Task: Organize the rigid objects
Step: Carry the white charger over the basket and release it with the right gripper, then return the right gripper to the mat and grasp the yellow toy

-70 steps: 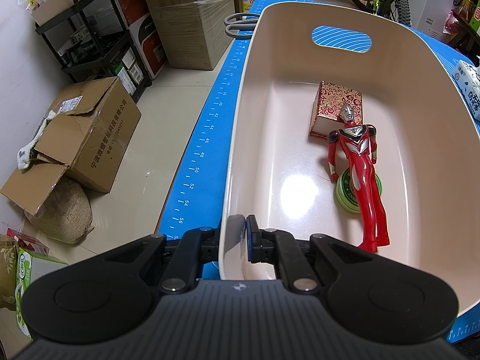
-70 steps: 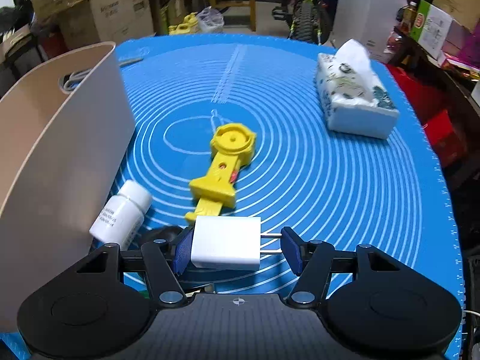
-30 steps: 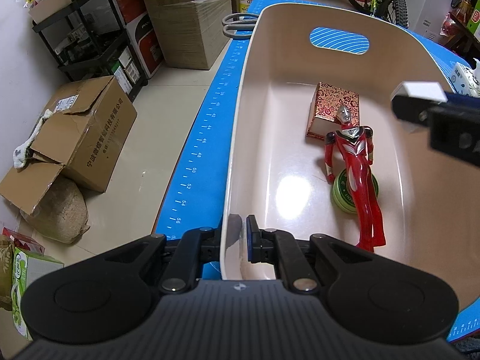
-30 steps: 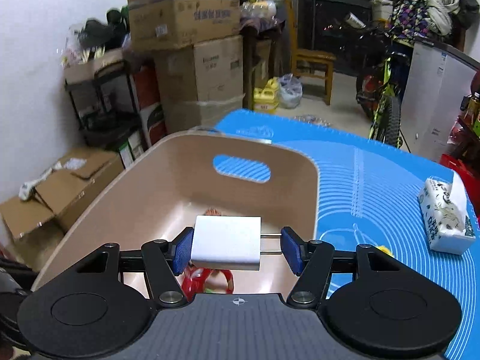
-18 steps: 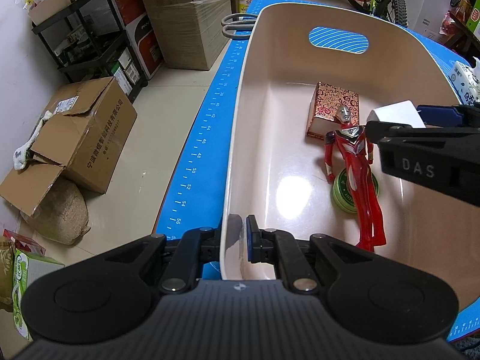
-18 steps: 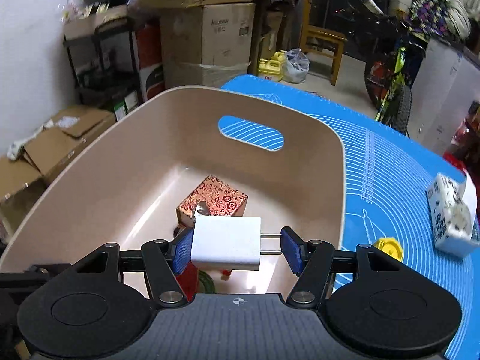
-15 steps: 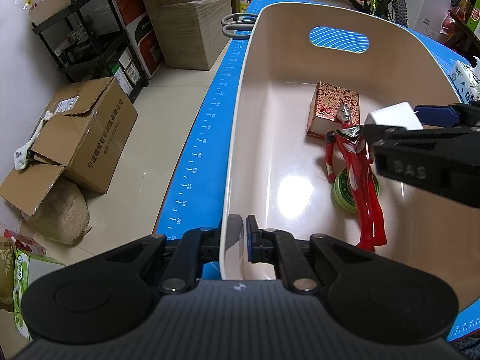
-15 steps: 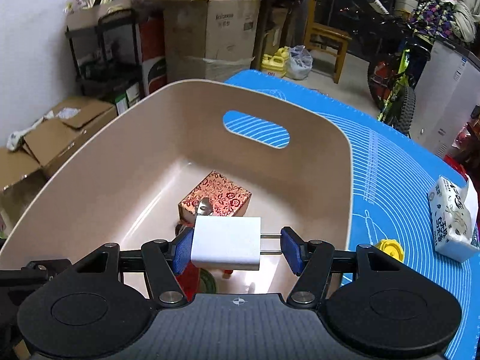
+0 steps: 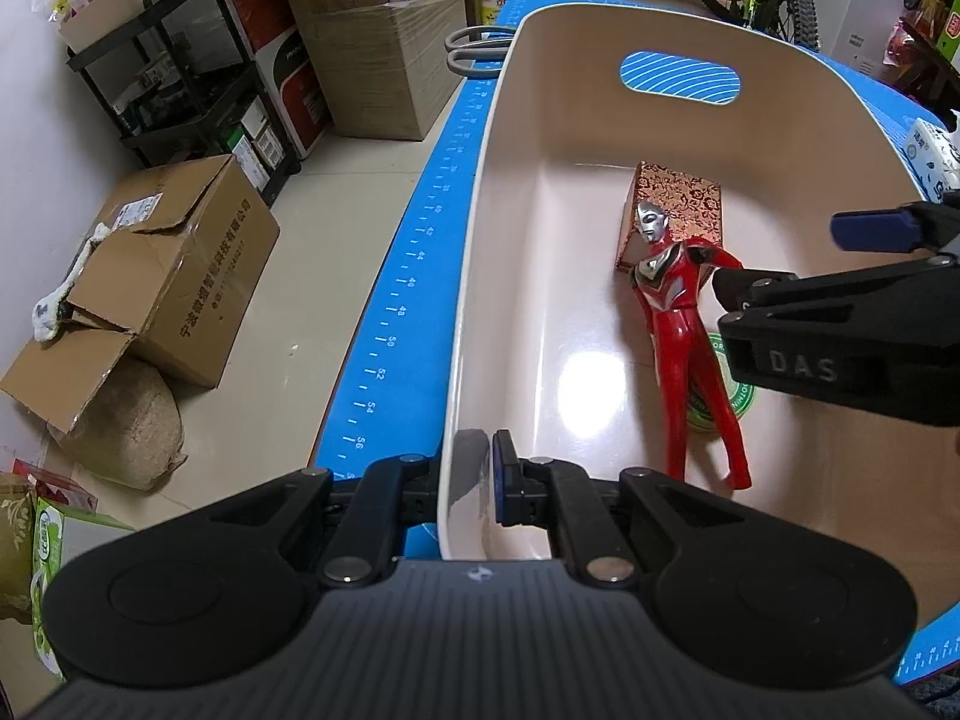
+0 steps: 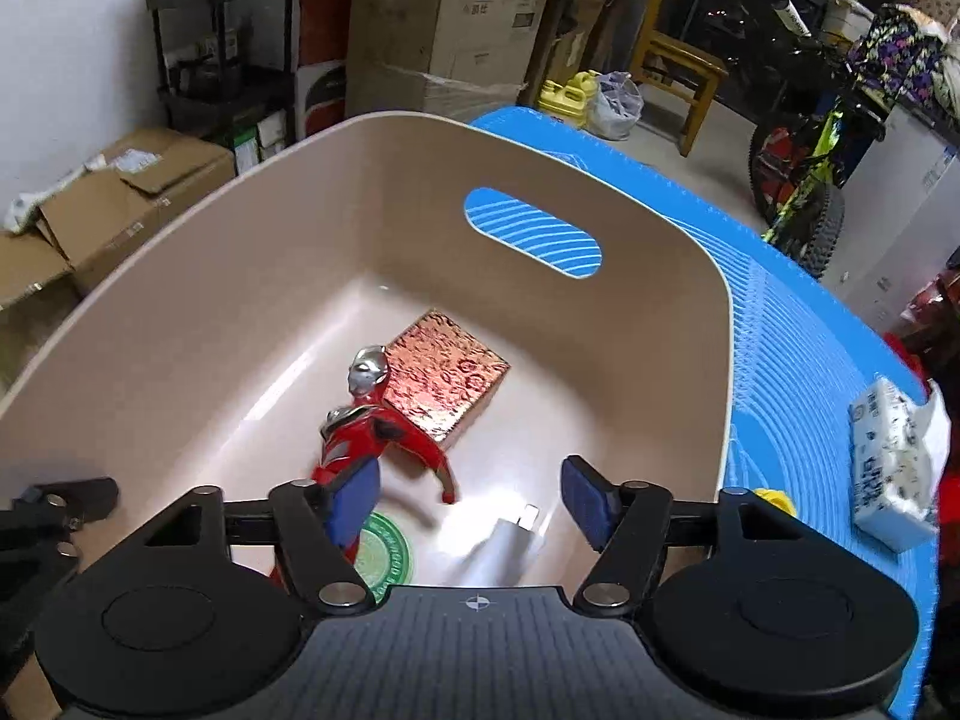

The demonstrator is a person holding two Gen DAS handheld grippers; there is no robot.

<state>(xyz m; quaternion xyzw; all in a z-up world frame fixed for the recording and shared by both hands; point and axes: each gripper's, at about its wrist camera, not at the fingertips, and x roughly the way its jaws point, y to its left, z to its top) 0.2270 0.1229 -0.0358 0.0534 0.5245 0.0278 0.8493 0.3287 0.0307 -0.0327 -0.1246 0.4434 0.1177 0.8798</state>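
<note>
A beige bin stands on the blue mat. My left gripper is shut on the bin's near rim. My right gripper is open above the bin, and it shows in the left wrist view. A white charger block, blurred, is below the open jaws inside the bin, apart from both fingers. In the bin lie a red toy figure, a red patterned box and a green round tin.
A tissue pack lies on the blue mat right of the bin, with a yellow toy by the bin wall. Scissors lie beyond the bin. Cardboard boxes and a shelf stand on the floor to the left.
My right gripper carried the white charger block from the mat to over the bin, then opened; the block has left the jaws and is dropping into the bin. The left gripper has not moved.
</note>
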